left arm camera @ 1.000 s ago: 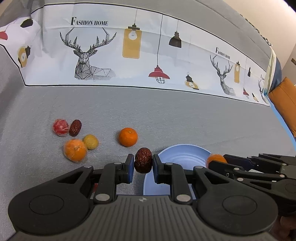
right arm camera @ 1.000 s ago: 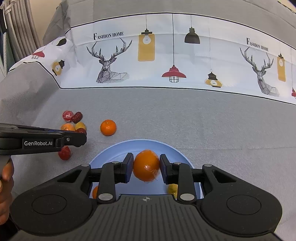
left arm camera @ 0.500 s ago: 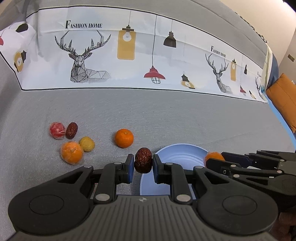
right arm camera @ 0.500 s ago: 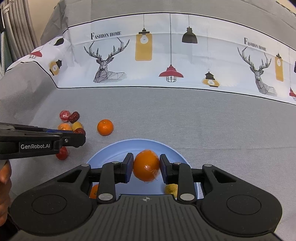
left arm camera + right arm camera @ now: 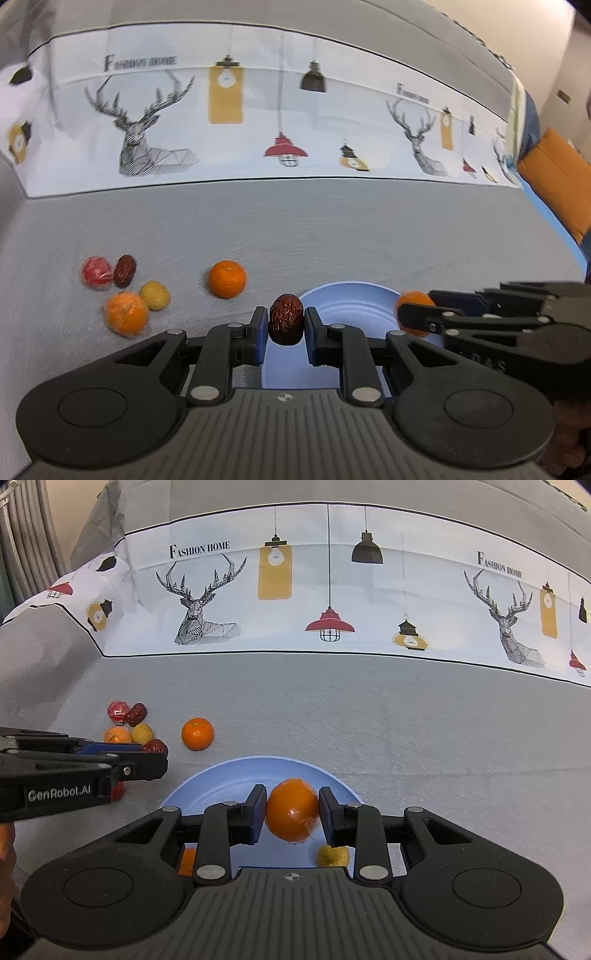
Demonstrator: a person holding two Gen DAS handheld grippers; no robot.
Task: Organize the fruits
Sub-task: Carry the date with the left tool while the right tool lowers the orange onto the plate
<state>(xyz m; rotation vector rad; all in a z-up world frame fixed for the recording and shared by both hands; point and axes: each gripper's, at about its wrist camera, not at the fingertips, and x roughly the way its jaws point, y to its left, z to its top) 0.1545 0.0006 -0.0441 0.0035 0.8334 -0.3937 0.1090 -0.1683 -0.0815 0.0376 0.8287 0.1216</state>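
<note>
My left gripper is shut on a dark red wrinkled date, held just left of the blue plate. In the right wrist view the left gripper comes in from the left edge with the date at its tips. My right gripper is shut on a wrapped orange above the blue plate. On the plate lie a small yellow fruit and an orange piece, partly hidden by the gripper. In the left wrist view the right gripper holds its orange.
On the grey cloth left of the plate lie a loose orange, a wrapped orange, a yellow fruit, a second date and a red wrapped fruit. A printed white cloth runs across the back. An orange cushion sits far right.
The left gripper with its date has drifted slightly right toward the plate and rolled a little. The right gripper and its orange stayed in place.
</note>
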